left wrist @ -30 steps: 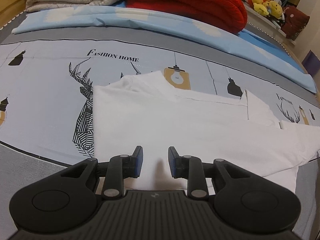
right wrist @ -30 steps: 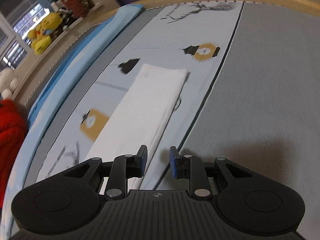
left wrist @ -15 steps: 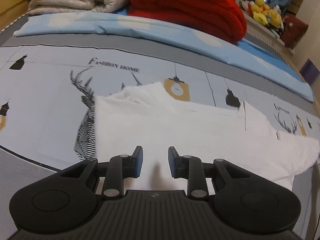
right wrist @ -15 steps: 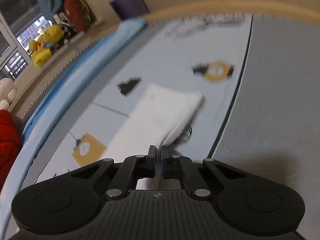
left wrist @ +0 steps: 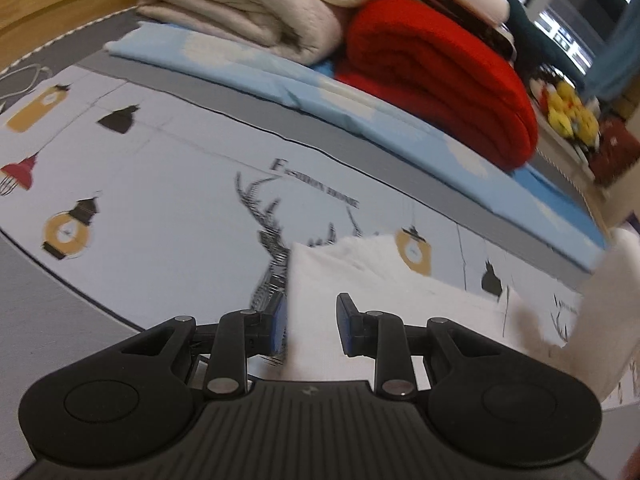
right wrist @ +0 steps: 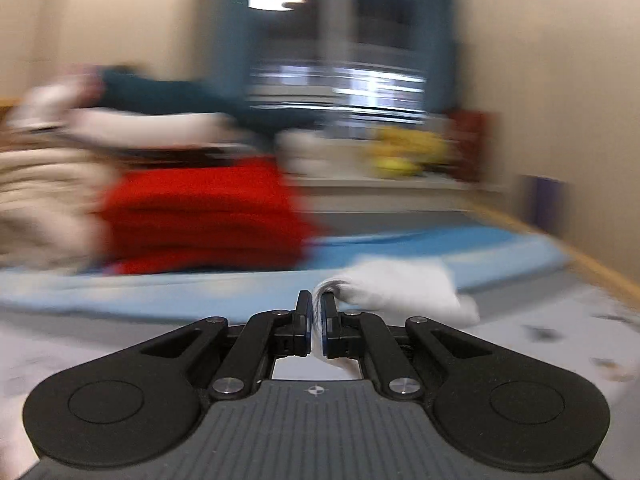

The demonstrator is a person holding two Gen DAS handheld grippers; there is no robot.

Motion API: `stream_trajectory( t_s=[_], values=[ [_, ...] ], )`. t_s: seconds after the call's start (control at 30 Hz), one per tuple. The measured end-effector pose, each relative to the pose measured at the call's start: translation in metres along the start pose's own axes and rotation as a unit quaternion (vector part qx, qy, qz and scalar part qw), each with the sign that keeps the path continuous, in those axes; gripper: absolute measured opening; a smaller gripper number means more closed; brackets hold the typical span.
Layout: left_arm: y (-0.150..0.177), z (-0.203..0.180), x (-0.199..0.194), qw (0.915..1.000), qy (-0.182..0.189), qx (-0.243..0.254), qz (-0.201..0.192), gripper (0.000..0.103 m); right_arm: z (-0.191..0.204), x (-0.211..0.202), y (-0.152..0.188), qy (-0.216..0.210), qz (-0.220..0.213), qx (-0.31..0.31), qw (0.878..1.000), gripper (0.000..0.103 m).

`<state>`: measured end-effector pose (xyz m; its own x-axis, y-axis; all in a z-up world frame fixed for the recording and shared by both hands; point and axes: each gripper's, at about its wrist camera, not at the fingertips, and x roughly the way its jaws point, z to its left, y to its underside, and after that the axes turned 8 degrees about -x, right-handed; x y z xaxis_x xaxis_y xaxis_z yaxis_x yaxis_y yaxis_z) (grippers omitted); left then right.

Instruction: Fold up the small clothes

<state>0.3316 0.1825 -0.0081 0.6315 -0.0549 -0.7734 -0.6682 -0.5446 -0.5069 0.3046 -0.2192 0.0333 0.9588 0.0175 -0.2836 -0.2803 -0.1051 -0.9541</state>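
Observation:
A white garment (left wrist: 384,292) lies flat on the printed bed sheet (left wrist: 168,184). My left gripper (left wrist: 312,328) hovers over its left edge, jaws apart with nothing pinched; the cloth edge runs just beside the left fingertip (left wrist: 280,326). At the right of the left wrist view, the garment's far end (left wrist: 608,300) rises off the bed, blurred. In the right wrist view, my right gripper (right wrist: 316,314) is shut on that white garment end (right wrist: 400,288), a thin fold showing between the pads and the rest draping to the right. The picture is strongly motion-blurred.
A folded red blanket (left wrist: 436,76) and a beige quilt (left wrist: 256,4) are stacked at the back on a light blue cover (left wrist: 304,84). Yellow plush toys (left wrist: 568,108) sit by the window. A wooden bed frame (left wrist: 60,4) borders the far left.
The right gripper closed on the garment's end and swung up, its view rolling from the bed to the room. The left gripper slid left to the garment's left edge, jaws unchanged.

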Motion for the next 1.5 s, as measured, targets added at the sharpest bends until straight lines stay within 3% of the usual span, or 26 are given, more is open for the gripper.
stream_trajectory(
  t_s=[0.07,0.13,0.17,0.23,0.3,0.4,0.53,0.63,0.7,0.83,0.93,0.97,1.0,1.13,1.23,1.3,1.37,1.43,1.5],
  values=[
    [-0.002,0.005,-0.002,1.0,0.001,-0.007,0.001,0.03,0.053,-0.009,0.015,-0.103,0.03,0.016,0.994,0.006],
    [-0.003,0.008,-0.003,0.9999,0.005,-0.008,0.007,0.03,0.094,-0.002,0.045,-0.199,0.123,0.043,0.971,0.009],
    [-0.002,0.009,-0.002,0.9998,0.008,-0.011,0.011,0.03,0.106,0.003,0.06,-0.217,0.172,0.055,0.959,0.009],
    [0.0,0.01,0.001,0.9994,0.017,-0.019,0.022,0.03,0.115,0.006,0.084,-0.207,0.26,0.084,0.94,0.009],
    [0.002,0.01,0.005,0.9991,0.02,-0.021,0.031,0.03,0.106,0.004,0.088,-0.183,0.296,0.116,0.93,0.014],
    [0.007,0.008,0.018,0.998,0.027,-0.03,0.049,0.03,0.08,0.0,0.079,-0.153,0.293,0.164,0.929,0.015],
    [0.019,0.002,0.04,0.995,0.039,-0.038,0.084,0.029,0.049,0.006,0.07,-0.126,0.256,0.169,0.943,0.018],
    [0.028,-0.006,0.056,0.9938,0.034,-0.032,0.101,0.028,0.027,0.017,0.084,-0.084,0.267,0.194,0.94,0.021],
    [0.033,-0.01,0.068,0.9925,0.027,-0.033,0.115,0.028,0.013,0.026,0.088,-0.088,0.269,0.216,0.934,0.021],
    [0.045,-0.015,0.09,0.9903,-0.001,-0.021,0.137,0.029,-0.016,0.035,0.09,-0.03,0.25,0.219,0.943,0.021],
    [0.056,-0.019,0.098,0.9902,-0.017,0.005,0.138,0.029,-0.048,0.044,0.097,0.01,0.255,0.27,0.928,0.021],
    [0.057,-0.023,0.097,0.9904,-0.019,0.018,0.136,0.023,-0.055,0.045,0.097,0.015,0.251,0.281,0.926,0.021],
    [0.058,-0.027,0.093,0.9906,-0.017,0.037,0.131,0.007,-0.062,0.045,0.097,0.021,0.244,0.287,0.926,0.021],
    [0.046,-0.04,0.057,0.9959,-0.003,0.068,0.059,0.006,-0.077,0.037,0.093,0.04,0.223,0.313,0.922,0.021],
    [0.039,-0.031,0.042,0.9969,-0.048,0.059,0.022,0.006,-0.075,0.04,0.096,0.022,0.233,0.331,0.914,0.021],
    [0.035,-0.015,0.048,0.9964,-0.072,0.033,0.032,0.008,-0.074,0.045,0.102,0.015,0.251,0.349,0.903,0.021],
    [0.035,-0.005,0.06,0.9956,-0.05,0.021,0.077,0.011,-0.073,0.046,0.11,0.028,0.281,0.362,0.889,0.022],
    [0.036,-0.002,0.062,0.9951,-0.057,0.019,0.079,0.02,-0.073,0.047,0.121,0.049,0.314,0.371,0.873,0.022],
    [0.037,0.001,0.064,0.9948,-0.06,0.014,0.081,0.038,-0.075,0.048,0.13,0.057,0.326,0.391,0.859,0.022]
  ],
)
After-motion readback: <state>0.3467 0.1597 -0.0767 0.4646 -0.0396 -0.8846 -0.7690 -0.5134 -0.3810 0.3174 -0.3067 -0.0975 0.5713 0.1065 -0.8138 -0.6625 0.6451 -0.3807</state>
